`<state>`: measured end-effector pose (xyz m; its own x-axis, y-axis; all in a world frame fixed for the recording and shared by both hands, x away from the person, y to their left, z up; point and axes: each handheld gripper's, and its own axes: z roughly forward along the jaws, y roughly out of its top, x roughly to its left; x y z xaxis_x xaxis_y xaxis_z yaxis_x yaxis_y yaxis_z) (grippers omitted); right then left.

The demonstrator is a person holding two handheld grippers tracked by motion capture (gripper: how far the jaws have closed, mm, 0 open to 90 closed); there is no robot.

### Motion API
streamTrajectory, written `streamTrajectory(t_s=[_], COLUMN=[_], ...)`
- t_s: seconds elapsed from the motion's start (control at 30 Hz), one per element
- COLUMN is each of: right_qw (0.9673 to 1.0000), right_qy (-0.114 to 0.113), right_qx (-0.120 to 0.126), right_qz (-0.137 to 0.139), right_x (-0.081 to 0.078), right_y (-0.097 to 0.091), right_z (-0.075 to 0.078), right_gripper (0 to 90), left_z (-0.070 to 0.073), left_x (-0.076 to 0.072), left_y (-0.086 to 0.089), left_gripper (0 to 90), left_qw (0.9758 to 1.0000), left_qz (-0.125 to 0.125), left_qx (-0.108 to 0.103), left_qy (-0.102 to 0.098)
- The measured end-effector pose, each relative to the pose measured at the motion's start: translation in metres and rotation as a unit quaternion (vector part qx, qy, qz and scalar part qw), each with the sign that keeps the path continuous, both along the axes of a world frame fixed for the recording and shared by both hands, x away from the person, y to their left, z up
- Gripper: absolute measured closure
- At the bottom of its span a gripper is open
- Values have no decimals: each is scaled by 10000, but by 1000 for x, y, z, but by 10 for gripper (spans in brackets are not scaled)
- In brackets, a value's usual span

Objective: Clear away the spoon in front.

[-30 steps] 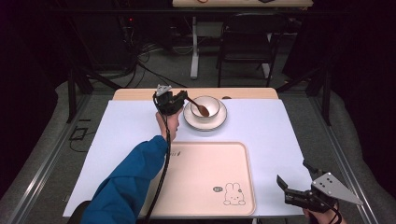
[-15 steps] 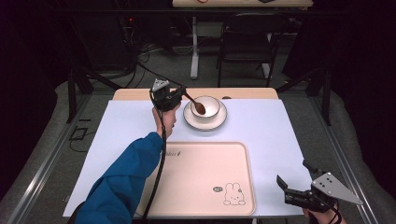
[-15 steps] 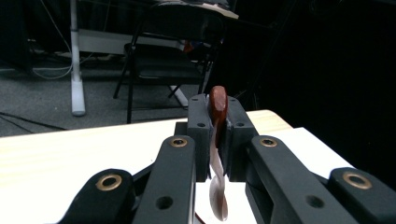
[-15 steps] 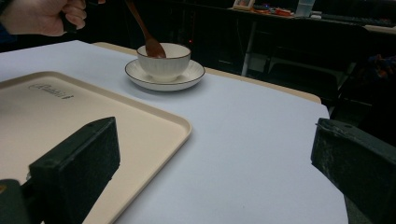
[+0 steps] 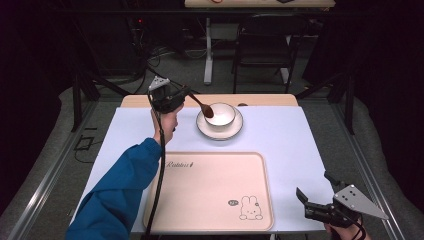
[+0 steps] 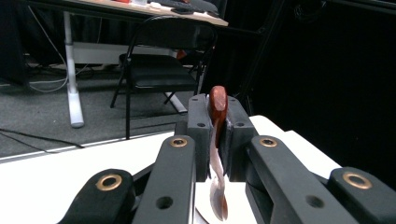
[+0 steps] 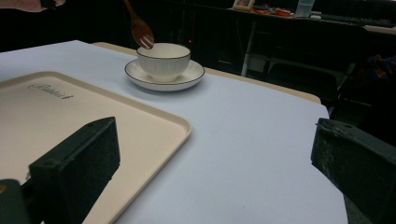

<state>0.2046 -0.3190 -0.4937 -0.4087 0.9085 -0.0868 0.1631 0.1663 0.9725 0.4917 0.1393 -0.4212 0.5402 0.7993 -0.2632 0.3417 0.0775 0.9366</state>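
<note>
A brown wooden spoon (image 5: 202, 105) sits just above centre in the high view, its handle clamped between the jaws of the left gripper (image 5: 186, 95) and slanting down to the right. Its oval scoop hangs over the left rim of a white ribbed bowl (image 5: 221, 115). The bowl stands upright on a white saucer (image 5: 220, 131) with a thin dark rim line.
</note>
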Motion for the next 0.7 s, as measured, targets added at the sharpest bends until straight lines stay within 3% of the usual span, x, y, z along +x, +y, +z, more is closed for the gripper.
streamTrajectory(t_s=[0.37, 0.7], right_qw=[10000, 10000], right_qy=[6, 0], right_qx=[-10, -9], right_qz=[3, 0], right_x=[0, 0], right_y=[1, 0], right_z=[0, 0], right_gripper=[6, 6], left_z=[22, 30], left_x=[-16, -37], left_y=[30, 54], left_gripper=[842, 842], left_qw=[9994, 9990], left_qz=[-349, -416], left_qx=[10, 133], left_qy=[39, -28])
